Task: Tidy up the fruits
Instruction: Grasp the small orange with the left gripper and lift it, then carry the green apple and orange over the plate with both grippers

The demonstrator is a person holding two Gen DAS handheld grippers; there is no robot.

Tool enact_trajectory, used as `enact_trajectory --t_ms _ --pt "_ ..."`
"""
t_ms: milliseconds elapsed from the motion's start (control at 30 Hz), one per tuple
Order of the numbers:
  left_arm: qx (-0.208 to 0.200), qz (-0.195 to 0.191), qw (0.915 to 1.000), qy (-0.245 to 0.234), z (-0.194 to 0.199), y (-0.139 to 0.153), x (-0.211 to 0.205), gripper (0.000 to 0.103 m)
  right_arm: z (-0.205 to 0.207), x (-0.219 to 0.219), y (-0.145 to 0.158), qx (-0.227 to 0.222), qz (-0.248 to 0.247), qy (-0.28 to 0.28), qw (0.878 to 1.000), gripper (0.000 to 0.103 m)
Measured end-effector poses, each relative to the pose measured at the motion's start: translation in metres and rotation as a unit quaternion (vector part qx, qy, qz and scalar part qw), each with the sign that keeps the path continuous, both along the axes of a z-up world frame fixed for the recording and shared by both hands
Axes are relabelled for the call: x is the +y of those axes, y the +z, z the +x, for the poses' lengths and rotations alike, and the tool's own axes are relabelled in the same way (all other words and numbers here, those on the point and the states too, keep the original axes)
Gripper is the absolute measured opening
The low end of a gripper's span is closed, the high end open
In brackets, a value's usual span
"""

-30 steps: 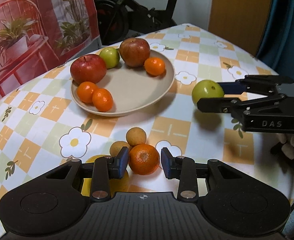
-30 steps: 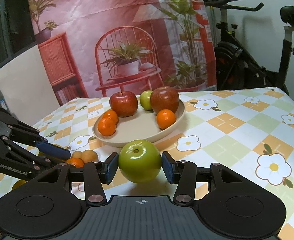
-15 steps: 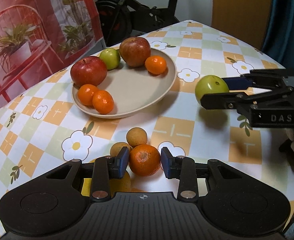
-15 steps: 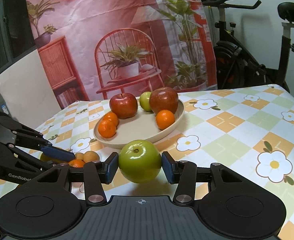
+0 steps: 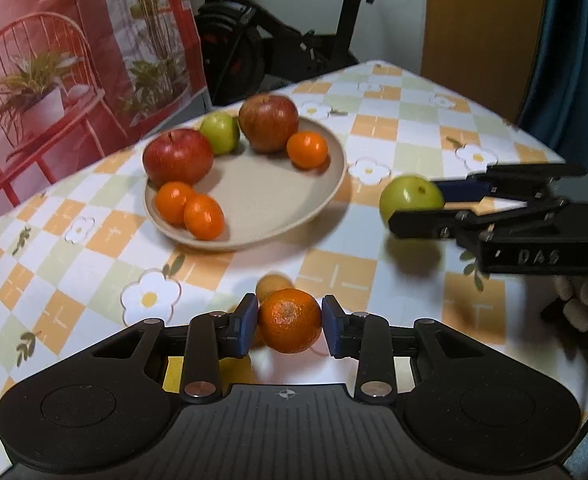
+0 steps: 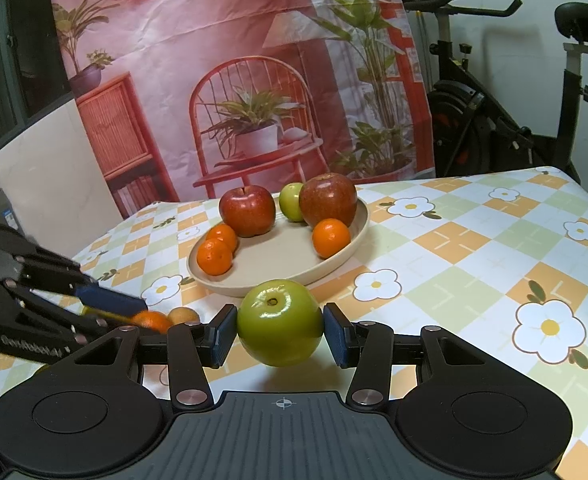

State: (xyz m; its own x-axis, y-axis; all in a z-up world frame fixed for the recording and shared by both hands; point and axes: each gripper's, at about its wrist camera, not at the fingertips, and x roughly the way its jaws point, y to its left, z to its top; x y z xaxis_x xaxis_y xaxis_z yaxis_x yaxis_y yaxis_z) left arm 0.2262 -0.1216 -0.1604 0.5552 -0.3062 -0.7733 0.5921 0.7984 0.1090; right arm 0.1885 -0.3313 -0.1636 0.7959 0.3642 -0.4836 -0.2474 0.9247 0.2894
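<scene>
In the left wrist view, the left tongs (image 5: 289, 325) sit at the bottom centre of the frame and are clamped on an orange (image 5: 289, 320), with one blue pad on each side of the fruit. The orange seems to be lifted a little above the counter (image 5: 410, 120), which is covered with a checked cloth with flowers. Just behind the orange, a small brown fruit (image 5: 273, 283) lies on the cloth.

At the right side of the same frame, the right tongs (image 5: 422, 204) are clamped on a green apple (image 5: 408, 197), and a shadow falls on the cloth under it. In the right wrist view this green apple (image 6: 280, 323) is at the bottom centre, held between the two pads, clear of the cloth.

The plate (image 5: 318, 204) stands in the middle of the frame, beyond both tongs. On it are two red apples, one at the left (image 5: 177, 156) and one at the back (image 5: 269, 122), with a small green apple (image 5: 219, 133) between them. Two oranges (image 5: 190, 210) touch each other at the front left of the plate, and one more orange (image 5: 307, 149) lies at the right, just beside the back red apple.

In the upper part of the frame there is an exercise bike (image 5: 278, 40) behind the counter.
</scene>
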Motion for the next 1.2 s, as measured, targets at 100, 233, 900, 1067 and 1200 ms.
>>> enact_trajectory --t_ms 100,233,900,1067,1200 --pt "-0.009 -0.008 0.9999 -0.001 0.002 0.009 0.0 0.037 0.0 0.0 0.0 0.0 0.001 -0.001 1.0 0.044" --pt "-0.014 -0.009 0.9999 0.002 0.005 0.012 0.001 0.037 0.0 0.0 0.0 0.0 0.001 -0.001 1.0 0.044" --pt "-0.021 -0.066 0.9968 0.039 0.073 0.044 0.005 0.037 0.019 0.0 0.008 -0.003 -0.005 -0.01 1.0 0.044" --pt "-0.002 -0.085 0.9954 0.043 0.105 0.034 -0.003 0.037 0.049 0.002 0.013 -0.018 -0.031 -0.01 0.999 0.044" --pt "0.009 -0.061 0.9971 0.044 0.123 0.017 -0.012 0.037 0.074 0.005 0.01 -0.013 -0.048 0.0 0.999 0.044"
